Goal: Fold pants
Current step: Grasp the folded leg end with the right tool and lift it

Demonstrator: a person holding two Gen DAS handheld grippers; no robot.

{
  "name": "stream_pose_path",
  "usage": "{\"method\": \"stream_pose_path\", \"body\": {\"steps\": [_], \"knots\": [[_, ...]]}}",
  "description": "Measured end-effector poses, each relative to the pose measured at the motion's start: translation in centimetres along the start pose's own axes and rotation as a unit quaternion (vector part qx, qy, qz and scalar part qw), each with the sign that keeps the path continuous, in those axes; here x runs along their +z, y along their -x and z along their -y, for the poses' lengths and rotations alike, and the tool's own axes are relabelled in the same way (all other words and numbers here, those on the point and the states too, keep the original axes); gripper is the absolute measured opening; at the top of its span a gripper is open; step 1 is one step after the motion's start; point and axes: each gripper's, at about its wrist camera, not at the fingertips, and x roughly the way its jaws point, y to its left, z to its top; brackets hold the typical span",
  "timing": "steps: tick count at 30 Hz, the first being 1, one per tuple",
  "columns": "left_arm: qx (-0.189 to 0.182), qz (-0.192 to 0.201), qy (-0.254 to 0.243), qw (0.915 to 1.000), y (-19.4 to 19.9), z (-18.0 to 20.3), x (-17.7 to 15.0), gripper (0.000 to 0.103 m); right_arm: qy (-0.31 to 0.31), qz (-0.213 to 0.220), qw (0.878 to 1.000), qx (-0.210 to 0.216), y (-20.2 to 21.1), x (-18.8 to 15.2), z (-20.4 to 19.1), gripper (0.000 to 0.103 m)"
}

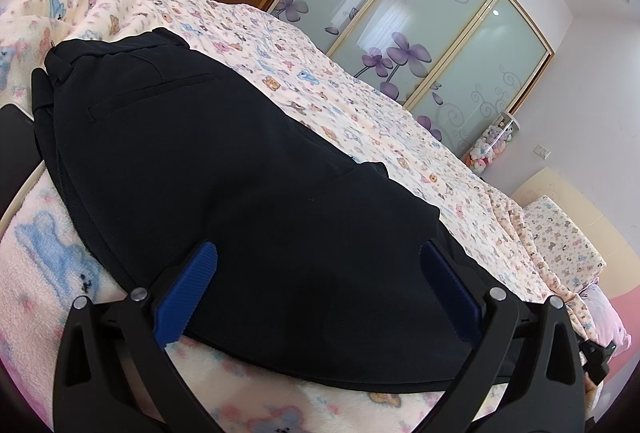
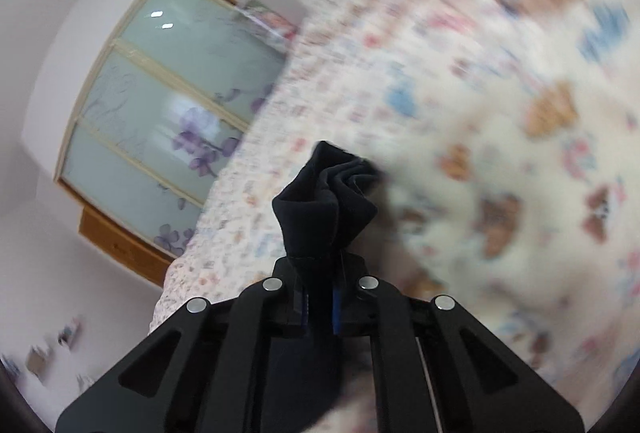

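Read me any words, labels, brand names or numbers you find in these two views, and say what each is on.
None can be read.
Black pants: no label or tag showing.
Blanket: printed bears and flowers only, no lettering.
Wardrobe doors: flower and swirl patterns, no words.
Right wrist view: blurred; nothing legible.

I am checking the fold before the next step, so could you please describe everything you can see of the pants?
The pants are dark navy or black, in a fine woven-looking fabric, lying fairly flat on the bear-print blanket with a slit back pocket and waistband at the far end. The left gripper stands open, blue fingers straddling the near part. In the right wrist view, the right gripper is shut on a bunched, hemmed end of the cloth.
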Motion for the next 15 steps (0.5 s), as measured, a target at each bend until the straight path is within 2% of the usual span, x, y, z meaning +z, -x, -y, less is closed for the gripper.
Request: {"method": "stream_pose_path", "body": {"steps": [4,9,12,15], "knots": [[0.0,0.0,0.0,1.0,0.0,0.0,0.0,0.101,0.046,-0.001,0.997,0.067,-0.3,-1.6,-5.1,0.008],[0.003,0.001,0.0,1.0,0.0,-0.1,0.0,0.101,0.087,-0.038,0.984,0.15,-1.6,-5.4,-11.9,0.008],[0.006,0.001,0.0,1.0,-0.1,-0.1,0.0,0.101,0.106,-0.083,0.97,0.202,-3.1,-8.9,-16.3,0.008],[0.007,0.0,-0.001,1.0,-0.1,-0.1,0.0,0.101,0.142,-0.168,0.947,0.236,-5.8,-14.6,-20.5,0.008]]}}
